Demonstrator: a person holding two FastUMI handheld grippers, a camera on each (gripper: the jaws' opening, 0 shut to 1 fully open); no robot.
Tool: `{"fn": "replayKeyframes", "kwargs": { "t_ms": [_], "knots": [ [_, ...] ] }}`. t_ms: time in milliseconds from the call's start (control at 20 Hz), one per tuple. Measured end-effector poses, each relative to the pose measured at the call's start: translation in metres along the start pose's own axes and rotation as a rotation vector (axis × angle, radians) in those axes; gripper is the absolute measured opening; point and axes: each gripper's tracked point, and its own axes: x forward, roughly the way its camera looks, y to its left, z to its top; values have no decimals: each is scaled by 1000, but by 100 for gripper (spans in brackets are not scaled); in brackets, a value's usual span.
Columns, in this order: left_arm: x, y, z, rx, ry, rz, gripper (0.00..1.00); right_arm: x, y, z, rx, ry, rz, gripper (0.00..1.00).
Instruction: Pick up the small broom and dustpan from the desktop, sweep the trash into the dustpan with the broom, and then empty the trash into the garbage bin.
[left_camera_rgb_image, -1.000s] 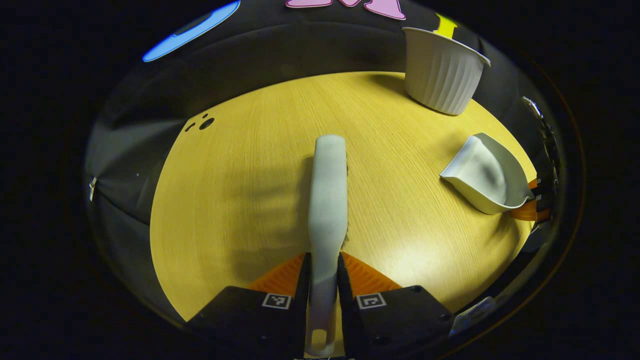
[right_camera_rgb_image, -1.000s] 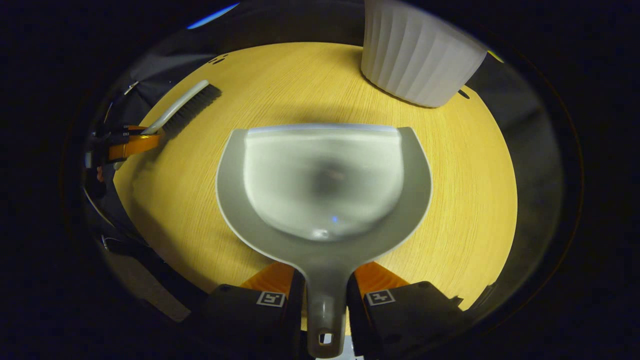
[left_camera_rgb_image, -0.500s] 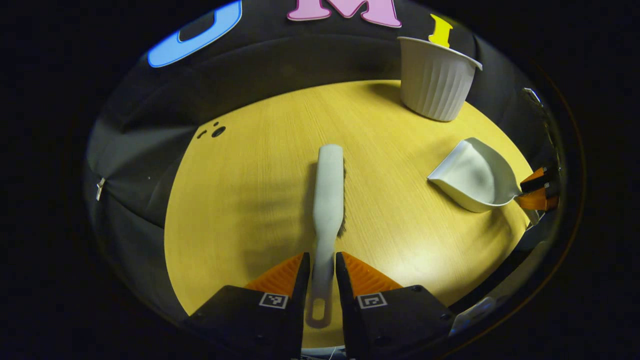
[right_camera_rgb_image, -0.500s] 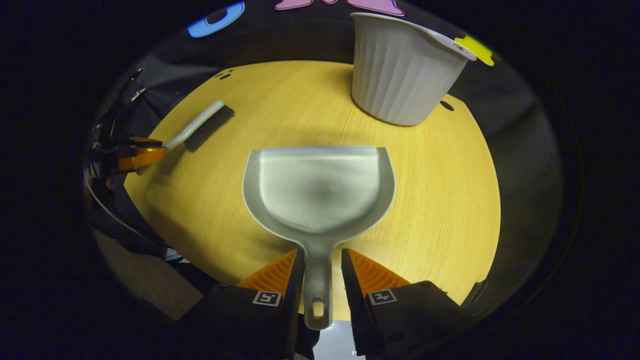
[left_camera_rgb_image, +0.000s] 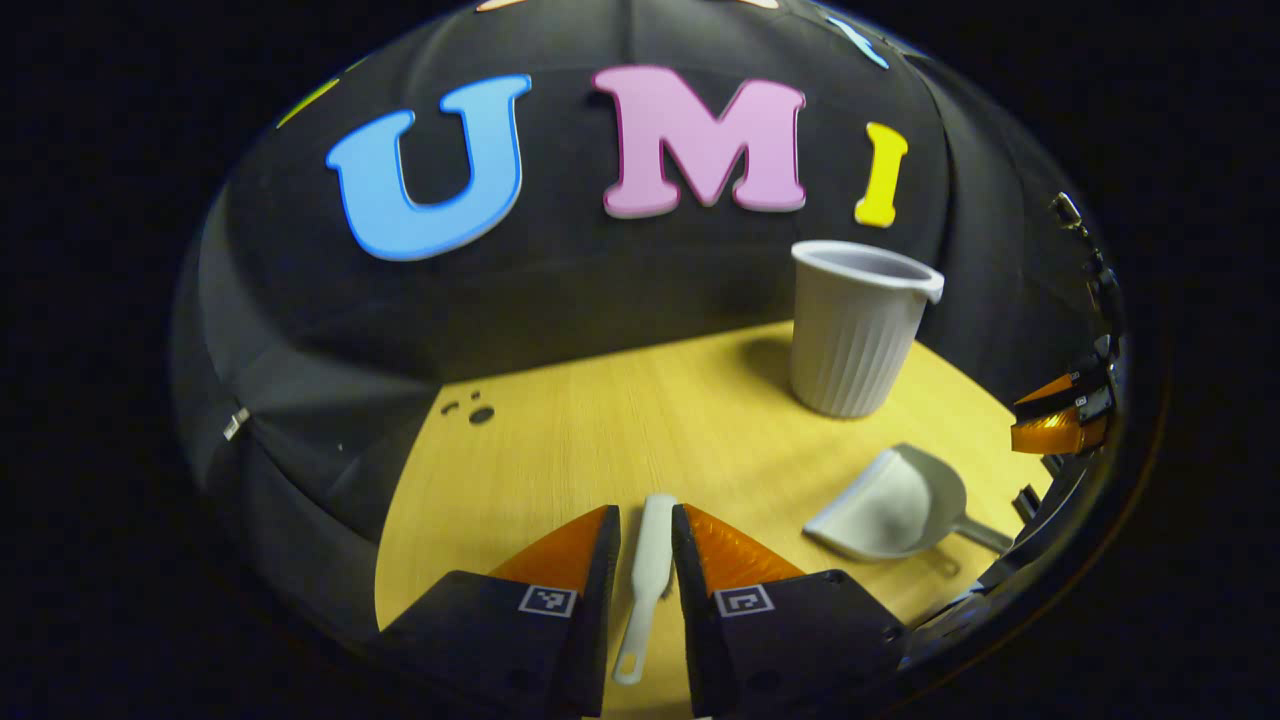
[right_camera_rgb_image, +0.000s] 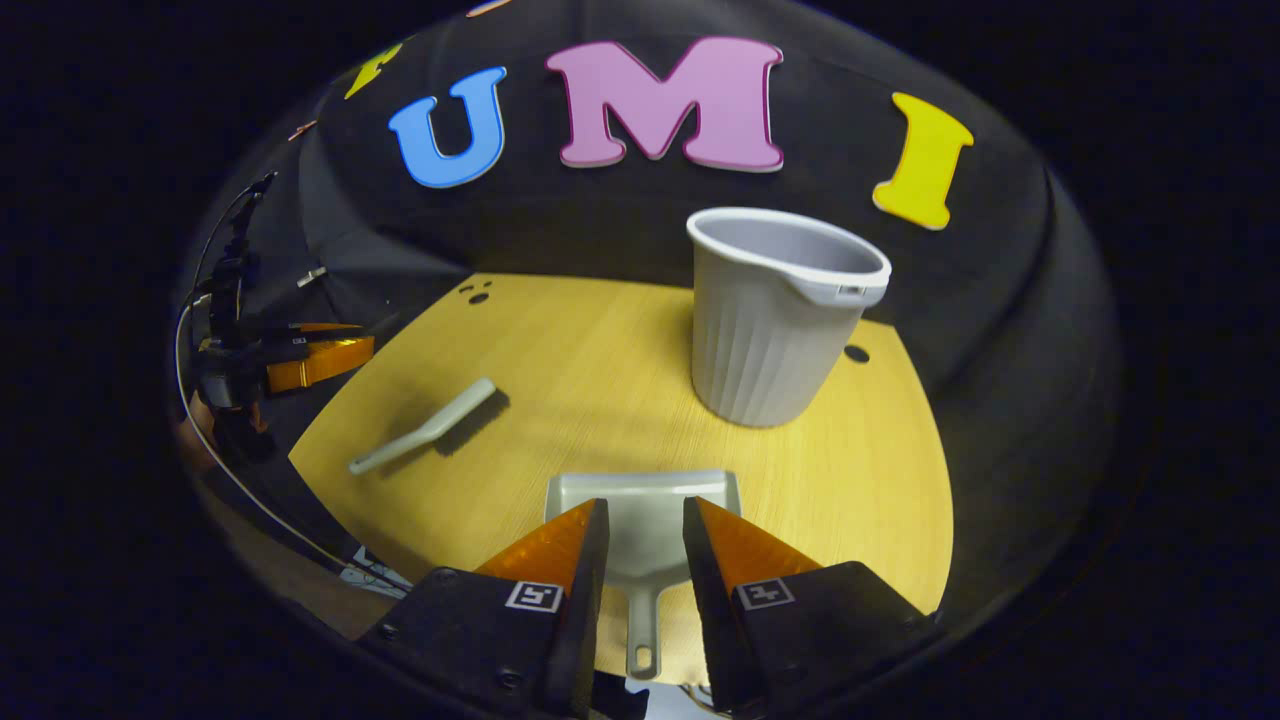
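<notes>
The small pale broom (left_camera_rgb_image: 640, 600) lies flat on the yellow wooden table (left_camera_rgb_image: 600, 420), well below my open left gripper (left_camera_rgb_image: 645, 512), and it shows through the gap between the fingers. From the right gripper view the broom (right_camera_rgb_image: 430, 428) rests at the left, bristles down. The grey dustpan (right_camera_rgb_image: 575, 490) sits flat on the table under my open right gripper (right_camera_rgb_image: 645, 505), its handle pointing toward me. Neither gripper touches its tool. The dustpan (left_camera_rgb_image: 890, 505) also lies to the right of the broom.
A ribbed grey garbage bin (right_camera_rgb_image: 775, 320) stands upright at the table's far side, also seen as the bin (left_camera_rgb_image: 855, 325). The other gripper (right_camera_rgb_image: 310, 360) hovers off the table's left edge, and the right one (left_camera_rgb_image: 1060, 420) hangs beyond the right edge.
Both grippers opened, released the broom and dustpan handles, then rose and drew back from the table. The broom and dustpan stay lying on the tabletop.
</notes>
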Motion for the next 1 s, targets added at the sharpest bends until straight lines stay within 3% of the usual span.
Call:
{"fn": "replayKeyframes", "kwargs": {
  "t_ms": [150, 350, 1000],
  "knots": [
    [-12, -17, 54, -25, -154, -55, 35, -18, -1, 47, -19, -161, -25, 47],
    [-29, -20, 87, -29, -244, -78, 39, -45, 2, 89, -7, -278, -30, 47],
    [-39, -12, 79, -10, -252, -133, 37, -60, 24, 97, -39, -295, -104, 46]
  ]
}}
